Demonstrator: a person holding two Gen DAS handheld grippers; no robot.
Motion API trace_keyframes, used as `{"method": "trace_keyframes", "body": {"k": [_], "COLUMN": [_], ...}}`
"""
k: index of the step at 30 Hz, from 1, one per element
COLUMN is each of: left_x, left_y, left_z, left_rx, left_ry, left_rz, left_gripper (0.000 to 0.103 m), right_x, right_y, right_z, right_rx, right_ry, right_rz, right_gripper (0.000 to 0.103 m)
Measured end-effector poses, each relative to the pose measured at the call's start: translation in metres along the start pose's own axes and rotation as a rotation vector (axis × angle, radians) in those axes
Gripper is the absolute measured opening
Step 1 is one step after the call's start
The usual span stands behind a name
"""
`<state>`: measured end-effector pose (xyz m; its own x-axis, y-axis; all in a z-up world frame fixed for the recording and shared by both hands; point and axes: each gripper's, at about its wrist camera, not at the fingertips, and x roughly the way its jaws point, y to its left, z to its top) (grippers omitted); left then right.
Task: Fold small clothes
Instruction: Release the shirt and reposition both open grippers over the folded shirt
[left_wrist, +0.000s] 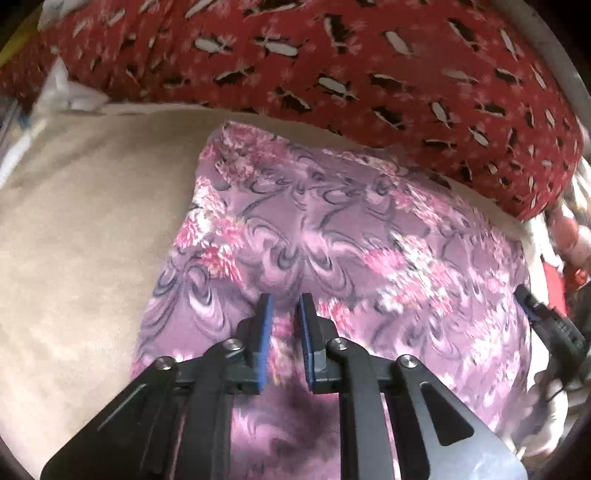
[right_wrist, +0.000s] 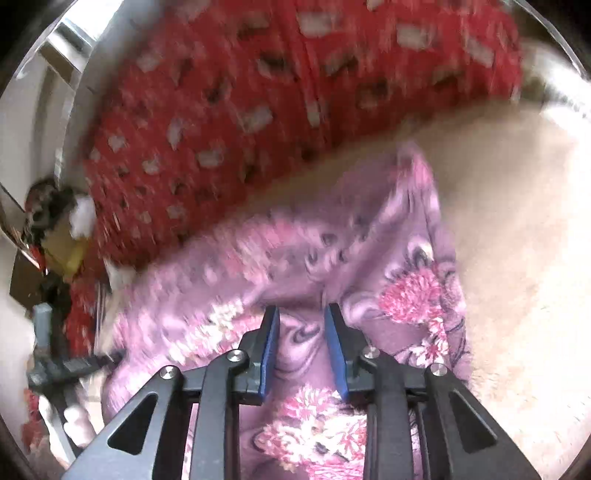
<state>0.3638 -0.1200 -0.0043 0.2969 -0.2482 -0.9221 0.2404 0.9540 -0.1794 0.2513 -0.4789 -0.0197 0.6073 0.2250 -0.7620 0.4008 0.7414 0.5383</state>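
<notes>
While spread flat on the beige bedding, one purple flowered garment only — long axis running from the near grippers up toward the red patterned cushion, far corner pointing at that cushion and nearly touching it. Two grippers counted. Left gripper: blue pads a narrow gap apart, hovering over the near edge of the cloth, no fold visibly pinched. Right gripper: pads a little wider apart, also above the cloth, clamped on nothing visible; cloth bunched just ahead of it. One cushion behind — no readable writing or labels anywhere; right wrist view blurred.
</notes>
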Motion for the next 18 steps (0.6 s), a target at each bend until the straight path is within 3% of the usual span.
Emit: {"method": "trace_keyframes", "body": {"k": [2, 3, 4, 6, 8, 9, 10, 11, 13, 15, 18], "left_x": [-0.018, -0.024, -0.029, -0.028, -0.011, -0.002, -0.002, -0.006, -0.006, -0.004, -0.001], "left_y": [0.0, 0.0, -0.001, -0.001, 0.0, -0.002, -0.006, -0.013, -0.018, -0.019, -0.019], "left_z": [-0.007, -0.011, -0.018, -0.035, -0.047, -0.054, -0.057, -0.06, -0.062, -0.06, -0.057], "left_rx": [-0.041, -0.055, -0.071, -0.128, -0.147, -0.13, -0.112, -0.087, -0.083, -0.098, -0.117], "left_ry": [0.014, 0.014, 0.008, -0.019, 0.005, 0.013, -0.011, -0.045, -0.054, -0.055, -0.047], "left_rz": [-0.078, -0.104, -0.118, -0.107, -0.069, -0.03, -0.014, 0.016, 0.044, 0.051, 0.043], "left_gripper": [0.016, 0.027, 0.049, 0.066, 0.065, 0.065, 0.066, 0.066, 0.067, 0.069, 0.074], "right_x": [-0.021, -0.03, -0.039, -0.041, -0.017, -0.014, -0.019, -0.019, -0.017, -0.013, -0.008], "right_y": [0.01, 0.016, 0.023, 0.033, 0.034, 0.035, 0.039, 0.042, 0.044, 0.048, 0.055], "right_z": [-0.003, -0.007, -0.015, -0.033, -0.052, -0.061, -0.072, -0.077, -0.077, -0.076, -0.078], "right_rx": [-0.01, -0.039, -0.074, -0.143, -0.206, -0.246, -0.312, -0.336, -0.344, -0.357, -0.383], "right_ry": [-0.045, -0.07, -0.091, -0.091, -0.004, -0.024, -0.092, -0.098, -0.095, -0.075, -0.058], "right_rz": [0.022, 0.037, 0.031, -0.027, -0.147, -0.178, -0.197, -0.217, -0.248, -0.258, -0.3], "right_gripper": [0.031, 0.034, 0.038, 0.062, 0.067, 0.068, 0.069, 0.073, 0.076, 0.087, 0.091]}}
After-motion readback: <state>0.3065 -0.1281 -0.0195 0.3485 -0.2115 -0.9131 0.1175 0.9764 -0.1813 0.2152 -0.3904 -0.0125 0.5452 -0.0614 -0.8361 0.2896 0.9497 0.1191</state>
